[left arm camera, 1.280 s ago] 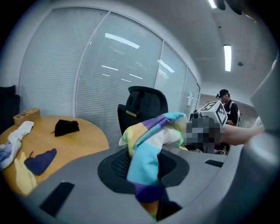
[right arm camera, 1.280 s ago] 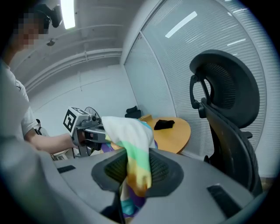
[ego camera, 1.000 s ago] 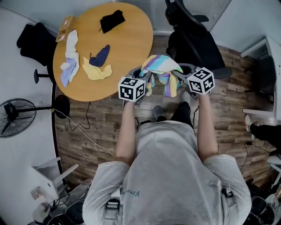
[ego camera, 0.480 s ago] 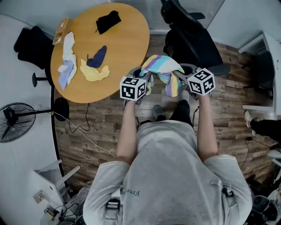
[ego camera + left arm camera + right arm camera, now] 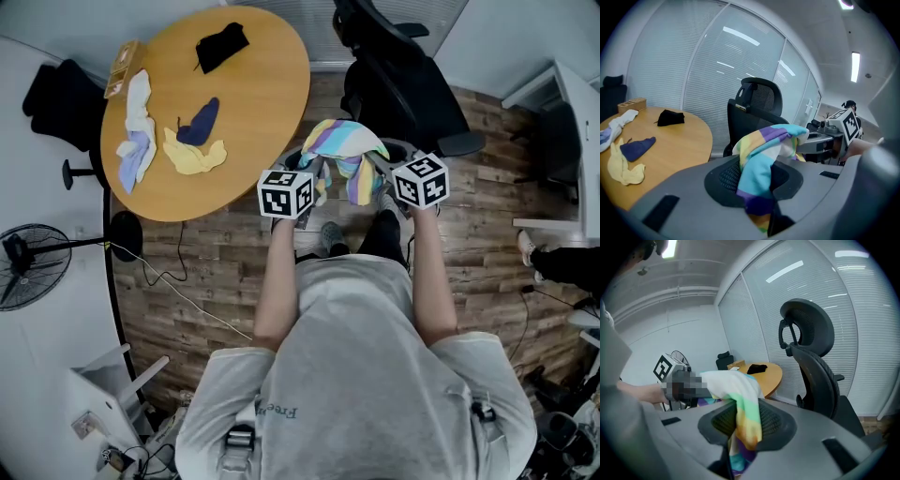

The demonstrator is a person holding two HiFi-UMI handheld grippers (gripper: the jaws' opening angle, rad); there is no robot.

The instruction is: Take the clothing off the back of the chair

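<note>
The striped garment [image 5: 342,150] hangs in the air at the upper middle of the head view, stretched between the two tools. Its long axis runs left to right across the frame, and a loose fold droops from the middle. The left tool [image 5: 309,173] has its jaws closed on the garment's left end. In the left gripper view the cloth passes down through the narrow gap between the jaws and is pinched there. The right tool [image 5: 380,167] is clamped on the other end in the same way, and the right gripper view shows the coloured bands caught between its jaws. The black chair [image 5: 394,84] stands beyond the garment toward the upper right of the head view, nearer the right tool. Wooden floor [image 5: 469,178] shows between chair and cloth, so the garment looks well clear of the chair back and that part of the task seems done. The round worktop [image 5: 262,84] fills the upper left, on the left tool's side, and its near edge is just beside that tool. A yellow cloth [image 5: 192,155] and other small pieces lie further left on it. If the garment is to be set down there, both tools would have to carry it toward the upper left, with the left tool leading and the right tool having farther to go.
</note>
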